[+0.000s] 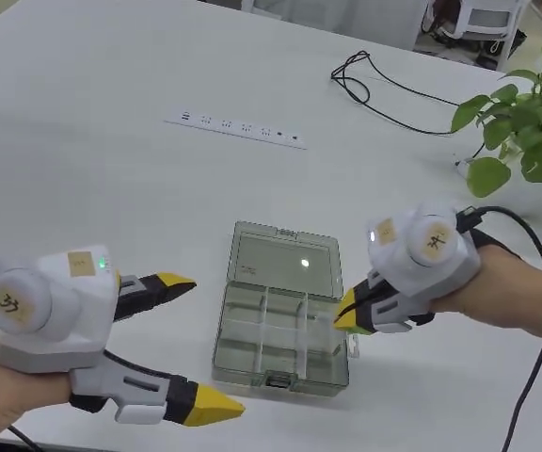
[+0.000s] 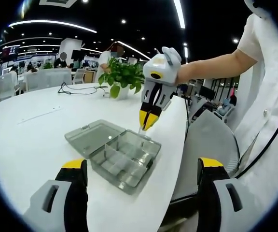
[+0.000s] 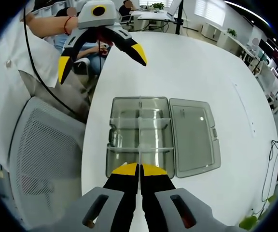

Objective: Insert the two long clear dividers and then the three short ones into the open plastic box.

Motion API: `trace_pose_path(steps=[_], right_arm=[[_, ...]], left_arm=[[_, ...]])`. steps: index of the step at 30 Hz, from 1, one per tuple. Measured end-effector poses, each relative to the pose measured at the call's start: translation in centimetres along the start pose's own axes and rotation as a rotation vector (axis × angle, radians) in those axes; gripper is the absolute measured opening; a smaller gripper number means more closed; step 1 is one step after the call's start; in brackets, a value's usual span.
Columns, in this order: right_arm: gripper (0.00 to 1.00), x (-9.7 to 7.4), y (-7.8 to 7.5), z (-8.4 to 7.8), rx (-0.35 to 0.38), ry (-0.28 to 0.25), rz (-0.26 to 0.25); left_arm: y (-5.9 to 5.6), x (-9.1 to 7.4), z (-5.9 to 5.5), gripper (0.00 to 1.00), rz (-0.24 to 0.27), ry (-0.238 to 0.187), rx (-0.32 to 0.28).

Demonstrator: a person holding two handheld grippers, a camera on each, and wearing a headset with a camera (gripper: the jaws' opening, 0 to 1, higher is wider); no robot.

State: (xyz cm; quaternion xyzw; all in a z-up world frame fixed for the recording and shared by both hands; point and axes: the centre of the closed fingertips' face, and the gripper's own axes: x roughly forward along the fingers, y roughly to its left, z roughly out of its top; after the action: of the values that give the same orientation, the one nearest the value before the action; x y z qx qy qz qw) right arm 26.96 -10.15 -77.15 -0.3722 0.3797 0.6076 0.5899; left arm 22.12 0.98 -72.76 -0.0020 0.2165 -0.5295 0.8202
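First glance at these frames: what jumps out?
The open plastic box sits mid-table, its lid laid flat on the far side and clear dividers already splitting it into compartments. The right tool is shut at the box's right edge in the head view. The left tool hangs wide open to the box's left.
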Motion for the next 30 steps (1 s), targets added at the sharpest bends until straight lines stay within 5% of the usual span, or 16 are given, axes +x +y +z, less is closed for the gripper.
trace_pose_path(steps=[19, 30], right_arm=[[0.02, 1.3, -0.1, -0.8, 0.033, -0.023, 0.037], [0.02, 2.1, 0.0, -1.1, -0.013, -0.044, 0.024]], left_arm=[[-0.2, 0.1, 0.2, 0.96, -0.004, -0.004, -0.003], [-0.2, 0.1, 0.2, 0.96, -0.004, -0.002, -0.006]])
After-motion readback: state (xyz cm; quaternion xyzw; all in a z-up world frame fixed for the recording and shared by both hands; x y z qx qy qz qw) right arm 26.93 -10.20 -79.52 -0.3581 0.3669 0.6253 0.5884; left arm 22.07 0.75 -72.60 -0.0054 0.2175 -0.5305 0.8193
